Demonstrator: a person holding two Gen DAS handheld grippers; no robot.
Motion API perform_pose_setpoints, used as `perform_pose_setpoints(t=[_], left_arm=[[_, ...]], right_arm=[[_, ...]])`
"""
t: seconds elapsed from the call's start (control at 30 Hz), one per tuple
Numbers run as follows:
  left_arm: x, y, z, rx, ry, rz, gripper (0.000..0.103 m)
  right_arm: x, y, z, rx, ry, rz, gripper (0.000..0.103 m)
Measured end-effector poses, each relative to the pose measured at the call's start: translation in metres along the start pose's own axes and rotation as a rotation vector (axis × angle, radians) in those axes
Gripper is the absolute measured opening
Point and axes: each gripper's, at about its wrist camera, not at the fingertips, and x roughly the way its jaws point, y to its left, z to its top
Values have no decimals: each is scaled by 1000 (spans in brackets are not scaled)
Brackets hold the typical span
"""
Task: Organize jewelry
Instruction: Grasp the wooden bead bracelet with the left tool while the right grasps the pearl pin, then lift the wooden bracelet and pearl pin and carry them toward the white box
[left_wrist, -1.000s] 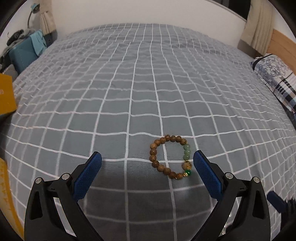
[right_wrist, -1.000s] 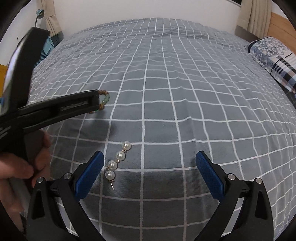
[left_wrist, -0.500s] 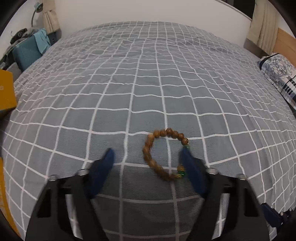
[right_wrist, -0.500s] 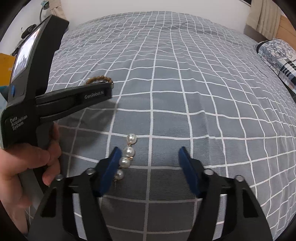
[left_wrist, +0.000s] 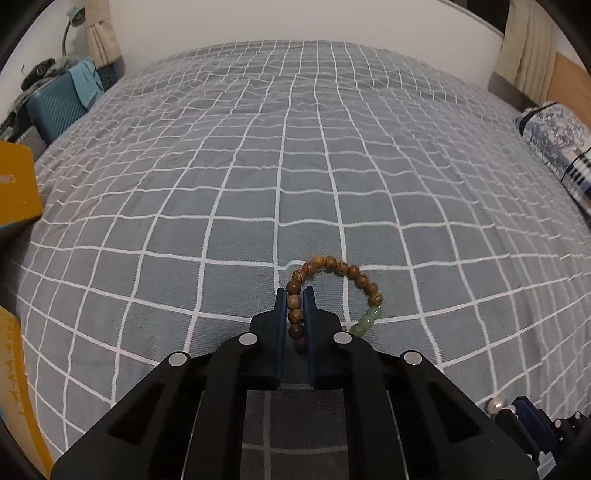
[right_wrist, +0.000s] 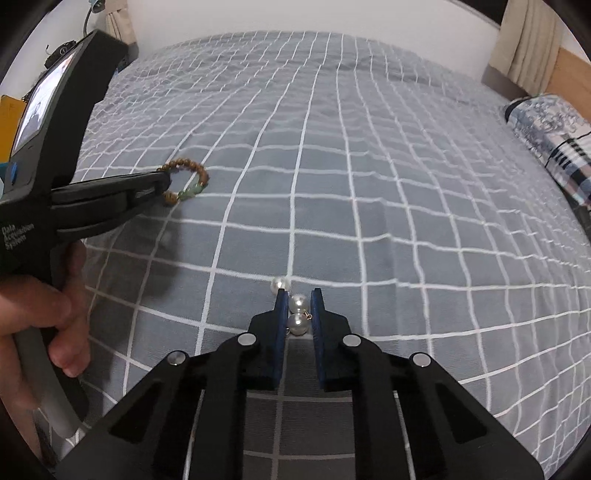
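A bracelet of brown wooden beads with a few green ones (left_wrist: 334, 291) lies on the grey checked bed cover (left_wrist: 295, 166). My left gripper (left_wrist: 294, 295) is shut on the bracelet's left side. The bracelet also shows in the right wrist view (right_wrist: 188, 181), held at the tip of the left gripper (right_wrist: 162, 184). A string of white pearls (right_wrist: 293, 306) lies near the bed's front. My right gripper (right_wrist: 298, 297) is shut on the pearl string, with one pearl sticking out past the blue pads (right_wrist: 280, 306).
A patterned pillow (left_wrist: 557, 144) lies at the right edge of the bed by a wooden headboard (left_wrist: 572, 81). A yellow box (left_wrist: 16, 184) and a teal bin (left_wrist: 55, 107) stand off the bed's left side. A hand (right_wrist: 40, 314) holds the left gripper.
Both grippers went from wide open to shut. The left closed on the bracelet's left side, the right closed on the pearl string. Both moved forward and down onto the bed.
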Motion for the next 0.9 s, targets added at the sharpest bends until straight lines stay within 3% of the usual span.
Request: perform_pose_setpoints(t=[0.53, 0.9], left_arm=[[-60, -17, 10, 13, -134, -61, 7], [-107, -20, 11, 23, -231, -61, 7]], right_arm=[[-23, -11, 4, 25, -116, -40, 12], [-45, -17, 10, 53, -201, -41, 12]])
